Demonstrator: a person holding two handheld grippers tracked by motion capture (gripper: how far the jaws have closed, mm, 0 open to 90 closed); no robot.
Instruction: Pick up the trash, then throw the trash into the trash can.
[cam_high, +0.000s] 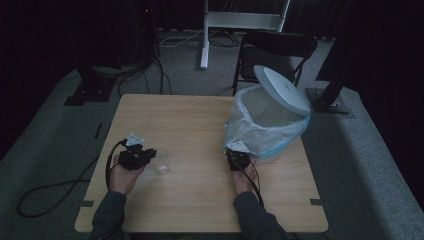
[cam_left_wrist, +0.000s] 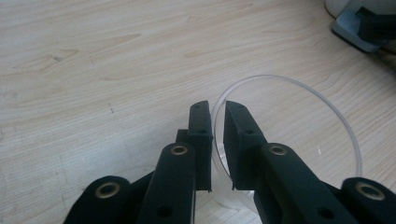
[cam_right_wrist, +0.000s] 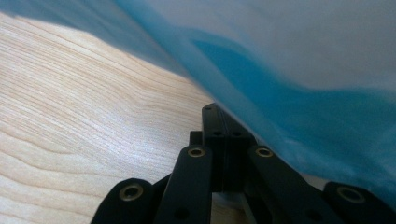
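A person is sitting at a wooden bench (cam_high: 200, 115), holding a pair of tongs in each hand. The left tongs (cam_high: 150, 155) are lying low over the left part of the bench, pointing toward the middle, and they are gripping a clear plastic cup (cam_high: 161, 164) that is standing upright on the wood. In the left gripper view the left tongs (cam_left_wrist: 217, 119) are straddling the rim of the cup (cam_left_wrist: 327, 121): one jaw is sitting outside the wall and the other inside, with only the thin clear wall filling the narrow gap between them, so they are clenching on the cup's near edge. The round mouth of the cup is opening away from the jaws, and the bare wood is showing through it. The right tongs (cam_high: 238, 156) are resting near the right side of the bench, right against the foot of a bin (cam_high: 270, 125) lined with a blue-tinted plastic bag (cam_high: 250, 132), whose white lid (cam_high: 282, 89) is standing tilted open at the back. In the right gripper view the right tongs (cam_right_wrist: 223, 126) are pressed fully together, jaw against jaw, with the bag (cam_right_wrist: 303, 93) draping just over their tips; whether any film is being caught between them is not possible to tell. The cup and the bin are standing well apart.
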